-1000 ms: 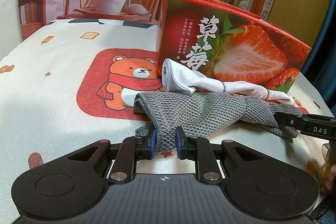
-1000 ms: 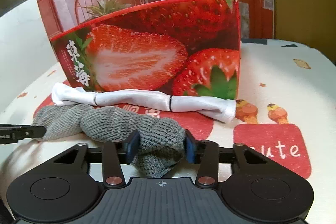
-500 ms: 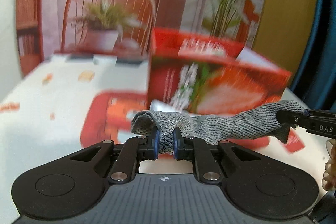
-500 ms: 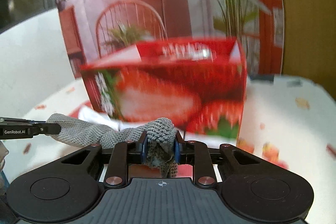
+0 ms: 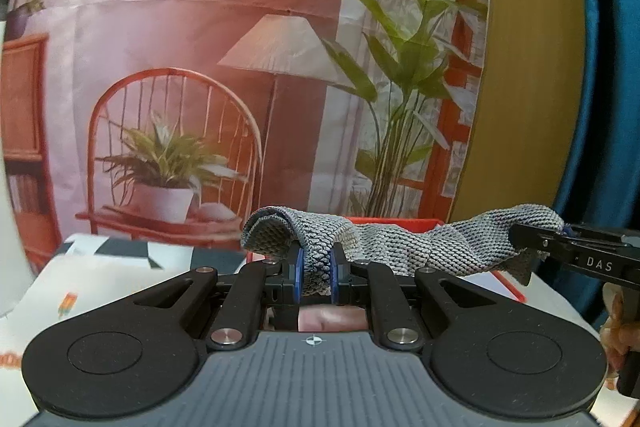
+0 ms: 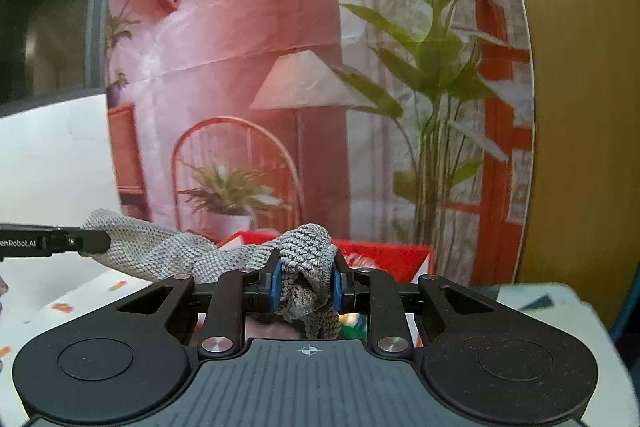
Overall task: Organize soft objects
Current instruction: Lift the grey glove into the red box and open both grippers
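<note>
Cloth point(image 5: 400, 247) (grey knit, task item) was off the table, strung between the 2 grippers above the red box point(image 5: 508, 281).

Left gripper point(image 5: 316, 277): jaws clenched on 1 end of the cloth, blue pads pressed into the knit from both sides. A fold of fabric bulged up and over the left-hand jaw; the rest ran off to the right of the jaws, sagging slightly mid-span.

Right gripper point(image 6: 306, 285): jaws clamped on the other end, thicker bunch here, so the pads stood a bit wider apart. A wad of knit sat on top of the jaws and a twisted tail hung below them. From there the cloth stretched left of the jaws to the other gripper's fingertip point(image 6: 86, 242), which showed at the left edge of that view.

In the left wrist view the right gripper's finger point(image 5: 560, 245) came in from the right edge, cloth corner pinched at its tip; part of a hand point(image 5: 618, 331) was visible below it.

Red box rim sat just beyond and below both sets of jaws, mostly hidden behind cloth and fingers. Printed tablecloth point(image 5: 120, 279) showed left of the left jaws. Backdrop point(image 5: 200, 67) (printed room scene: chair, lamp, plants) filled everything above the jaws.
</note>
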### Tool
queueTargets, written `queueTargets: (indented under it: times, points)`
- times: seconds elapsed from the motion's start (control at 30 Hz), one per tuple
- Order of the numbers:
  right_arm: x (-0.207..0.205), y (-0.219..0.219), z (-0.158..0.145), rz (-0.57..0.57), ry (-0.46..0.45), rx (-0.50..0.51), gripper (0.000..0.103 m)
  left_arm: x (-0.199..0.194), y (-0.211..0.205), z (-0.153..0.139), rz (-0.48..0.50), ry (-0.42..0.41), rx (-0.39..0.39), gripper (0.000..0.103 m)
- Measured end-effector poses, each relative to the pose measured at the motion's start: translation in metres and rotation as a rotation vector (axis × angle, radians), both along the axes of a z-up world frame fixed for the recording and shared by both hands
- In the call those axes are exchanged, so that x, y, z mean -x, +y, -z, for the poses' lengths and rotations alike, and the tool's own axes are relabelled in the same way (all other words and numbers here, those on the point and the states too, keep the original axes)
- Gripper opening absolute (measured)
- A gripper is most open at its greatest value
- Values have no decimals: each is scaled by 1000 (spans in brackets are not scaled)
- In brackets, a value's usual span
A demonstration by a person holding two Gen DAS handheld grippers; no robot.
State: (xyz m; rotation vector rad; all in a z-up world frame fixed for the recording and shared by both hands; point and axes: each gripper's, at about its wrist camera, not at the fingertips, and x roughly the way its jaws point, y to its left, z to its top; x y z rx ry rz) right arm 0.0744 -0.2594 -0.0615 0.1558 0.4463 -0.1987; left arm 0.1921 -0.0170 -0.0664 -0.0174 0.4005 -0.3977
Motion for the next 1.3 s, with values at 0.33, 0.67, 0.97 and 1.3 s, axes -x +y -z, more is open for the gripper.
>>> queueTargets:
  times: [0.33,0.67,0.97,1.3]
  points:
    - [-80,-31,27,54,123,69,21,-91,-38,15,-5,66,-57,14]
    - [-133,-49,71,40,303,81,21,-151,-63,52,44,214,-126,14]
    - [-159,-50,94,-29,450,79,22,-174,-84,77,97,299,-198,14]
    - [-172,-51,108,-60,578,48,25,-173,-82,73,118,342,-214,29]
